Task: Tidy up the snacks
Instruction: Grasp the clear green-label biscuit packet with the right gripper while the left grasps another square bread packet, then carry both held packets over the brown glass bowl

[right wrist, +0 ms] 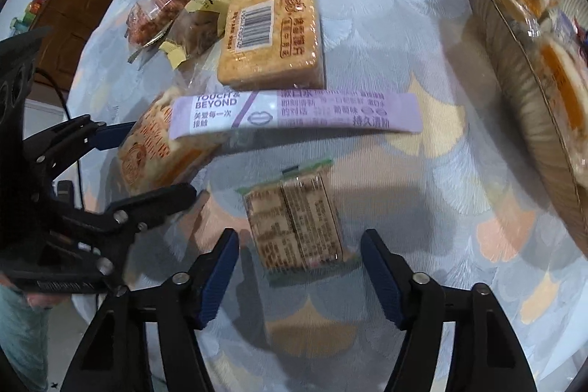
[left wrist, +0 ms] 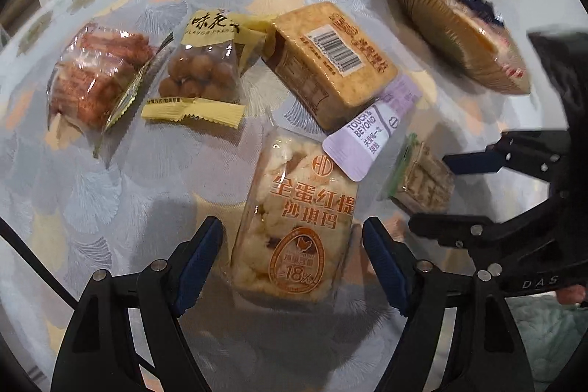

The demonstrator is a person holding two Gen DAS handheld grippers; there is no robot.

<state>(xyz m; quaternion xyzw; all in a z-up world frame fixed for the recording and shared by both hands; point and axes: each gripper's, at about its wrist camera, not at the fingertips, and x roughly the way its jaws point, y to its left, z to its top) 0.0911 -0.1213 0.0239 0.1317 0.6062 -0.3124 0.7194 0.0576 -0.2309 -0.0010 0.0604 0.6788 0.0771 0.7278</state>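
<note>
**Currently: both grippers poised over separate snack packets**

Leftmost, well ahead of the left gripper (left wrist: pixel 293 261) and off to its left, lies a clear packet of red-brown snacks (left wrist: pixel 96 72). Just beside it sits the yellow-trimmed peanut bag (left wrist: pixel 200 70), then the tan barcode packet (left wrist: pixel 330 65).

Directly between the left gripper's blue pads (left wrist: pixel 196 263) lies the egg sachima packet (left wrist: pixel 296 226). The jaws stand apart; neither pad presses the wrapper. A purple sachet (left wrist: pixel 371 129) rests across the packet's far end.

Further right, the right gripper (right wrist: pixel 299 274) points down at the green-edged cracker packet (right wrist: pixel 297 226). Its jaws also stand apart, a gap visible on each side of the packet.

Ahead and right of that tool, a wicker basket (right wrist: pixel 514 68) holds more wrapped snacks. Everything rests on the fan-patterned tablecloth (right wrist: pixel 422 190).
</note>
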